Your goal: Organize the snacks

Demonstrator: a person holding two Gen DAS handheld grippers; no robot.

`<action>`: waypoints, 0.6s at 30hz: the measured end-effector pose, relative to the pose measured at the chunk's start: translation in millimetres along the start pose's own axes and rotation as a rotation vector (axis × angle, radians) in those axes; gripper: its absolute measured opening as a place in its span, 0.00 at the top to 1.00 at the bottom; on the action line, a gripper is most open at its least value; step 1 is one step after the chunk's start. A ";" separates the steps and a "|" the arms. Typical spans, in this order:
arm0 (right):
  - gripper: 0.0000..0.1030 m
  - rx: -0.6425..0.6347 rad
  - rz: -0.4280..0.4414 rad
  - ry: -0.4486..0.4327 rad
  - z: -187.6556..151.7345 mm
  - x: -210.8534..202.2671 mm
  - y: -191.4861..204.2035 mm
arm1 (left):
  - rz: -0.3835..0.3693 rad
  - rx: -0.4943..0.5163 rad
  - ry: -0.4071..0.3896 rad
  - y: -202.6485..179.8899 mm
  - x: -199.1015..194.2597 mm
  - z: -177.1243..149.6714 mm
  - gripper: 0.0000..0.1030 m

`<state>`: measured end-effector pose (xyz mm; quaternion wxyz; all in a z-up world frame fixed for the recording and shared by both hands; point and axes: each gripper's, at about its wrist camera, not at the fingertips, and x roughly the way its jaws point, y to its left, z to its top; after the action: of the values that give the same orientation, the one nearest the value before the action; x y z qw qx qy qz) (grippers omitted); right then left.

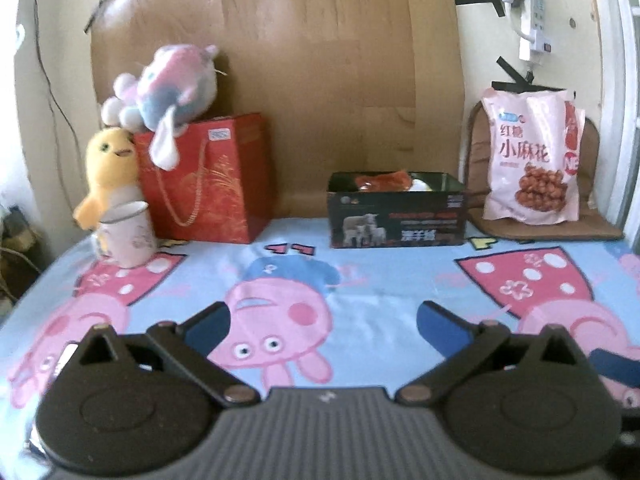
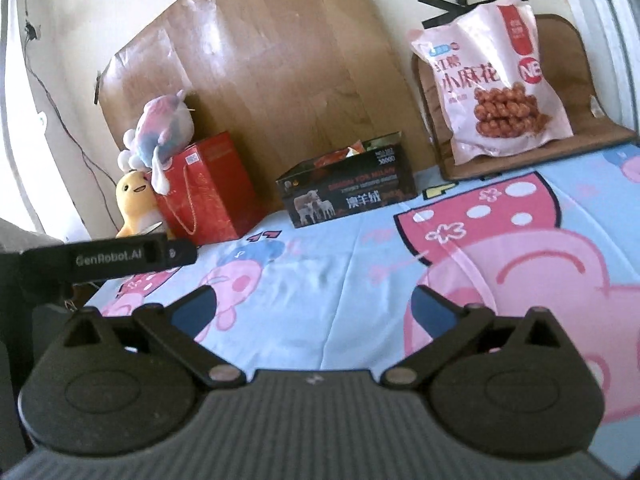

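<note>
A cartoon-printed cloth [image 1: 360,280] is spread over the table; a black box [image 1: 396,216] (open-topped), a red bag [image 1: 208,188], a mug [image 1: 128,234] and a brown mat [image 1: 560,228] are set on it.

We are looking at a home: cartoon tablecloth [image 1: 360,280], plush toys [image 1: 176,80], gift bag [image 1: 212,184], wall power strip [image 1: 534,20].

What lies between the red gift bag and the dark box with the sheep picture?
Nothing stands between the red gift bag and the dark box: only bare cartoon tablecloth and the cardboard sheet behind, seen in both wrist views.
</note>
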<state>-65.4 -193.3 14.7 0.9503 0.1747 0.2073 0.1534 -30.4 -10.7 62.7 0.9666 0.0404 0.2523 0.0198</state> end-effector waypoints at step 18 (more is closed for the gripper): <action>0.00 0.078 -0.052 -0.020 -15.8 -11.2 -9.2 | 0.053 0.028 -0.009 -13.1 -3.8 -17.3 0.00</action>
<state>-80.1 -201.3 1.4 0.9485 0.2076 0.2079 0.1186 -42.0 -22.8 48.3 0.9662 0.0606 0.2470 0.0417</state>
